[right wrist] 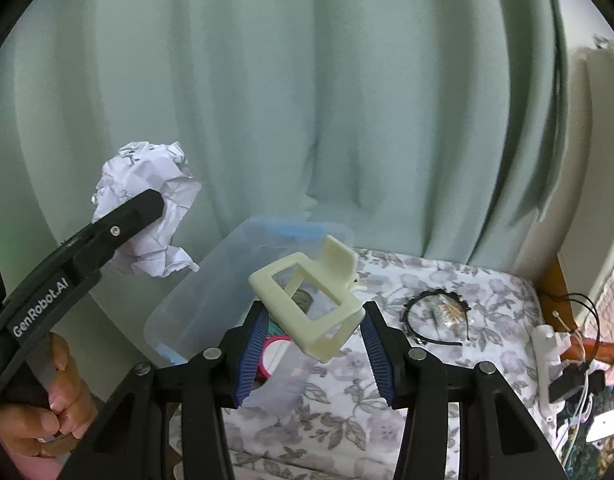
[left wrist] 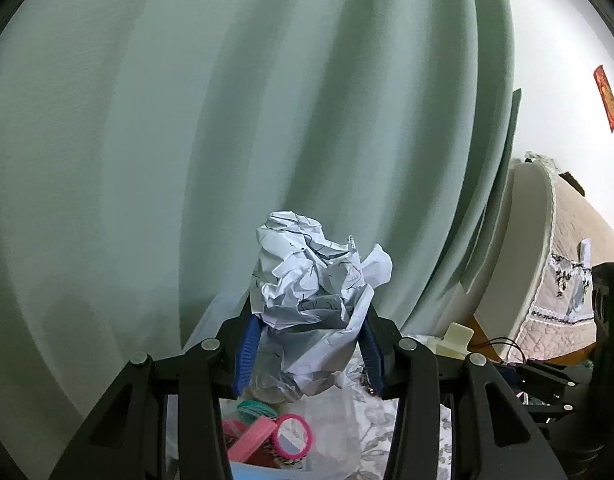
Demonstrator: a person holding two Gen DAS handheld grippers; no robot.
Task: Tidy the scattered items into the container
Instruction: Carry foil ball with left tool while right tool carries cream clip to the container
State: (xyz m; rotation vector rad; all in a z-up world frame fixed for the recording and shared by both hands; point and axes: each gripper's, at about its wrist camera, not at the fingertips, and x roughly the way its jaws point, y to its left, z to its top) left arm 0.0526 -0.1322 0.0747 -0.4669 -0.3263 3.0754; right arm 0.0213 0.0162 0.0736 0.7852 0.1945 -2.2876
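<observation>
- Our left claw [left wrist: 311,344] grips a crumpled paper ball [left wrist: 311,280], raised over the clear plastic container [right wrist: 211,280] so it can drop straight in.
- Our right claw [right wrist: 313,344] clamps a cream hair clip [right wrist: 307,304] just right of the container, above the floral bed [right wrist: 447,280].
- A black headband [right wrist: 435,316] lies farther right, not yet gathered.

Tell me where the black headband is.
In the right wrist view, the black headband lies on the floral cloth, right of the cream hair claw and the clear container.
</observation>
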